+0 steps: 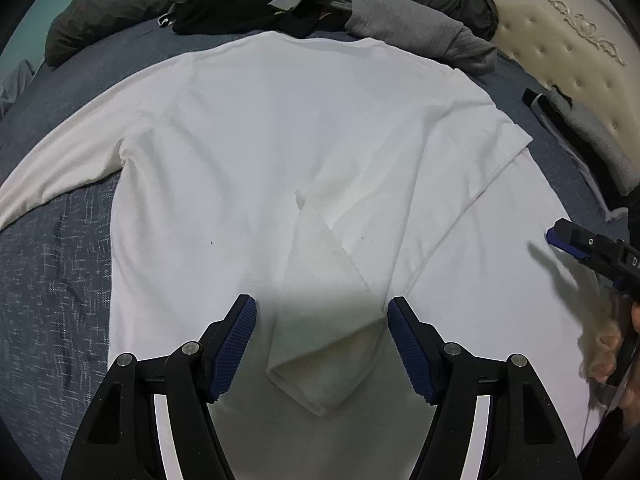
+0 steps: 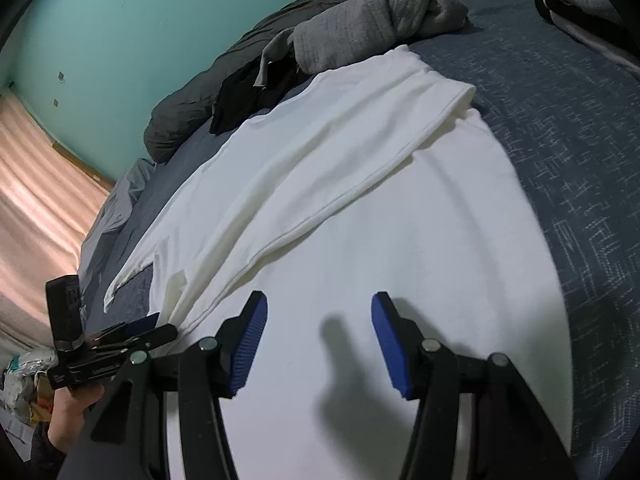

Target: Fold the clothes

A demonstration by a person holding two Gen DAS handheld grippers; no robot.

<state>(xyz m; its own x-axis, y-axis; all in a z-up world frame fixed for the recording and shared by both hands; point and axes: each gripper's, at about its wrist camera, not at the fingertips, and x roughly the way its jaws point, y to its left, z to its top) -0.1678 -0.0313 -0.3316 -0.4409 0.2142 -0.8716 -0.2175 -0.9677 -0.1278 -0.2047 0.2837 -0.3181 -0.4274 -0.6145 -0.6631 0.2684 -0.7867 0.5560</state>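
Left wrist view, from left to right: a blue patterned bed point(image 1: 52, 280) carries a white long-sleeved shirt point(image 1: 248, 128) spread flat, one sleeve point(image 1: 60, 172) stretched out to the left. At the middle, the other sleeve is folded across the body of the shirt, and its cuff point(image 1: 320, 364) lies between the wide-open fingers of the left tool point(image 1: 322, 312), which grips nothing. Behind the shirt lie a dark quilt point(image 1: 120, 4), black clothes point(image 1: 240, 12) and a grey garment point(image 1: 400, 20), with a cream padded headboard point(image 1: 560, 52) at the right. At the right edge the right tool point(image 1: 568, 240) hangs over the white cloth.

Right wrist view: the left tool point(image 2: 140, 326) shows at the lower left, held in a hand point(image 2: 68, 416). To its right the white shirt point(image 2: 400, 220) covers the bed point(image 2: 560, 120), and the right tool point(image 2: 319, 308) stands open just above the cloth, empty.
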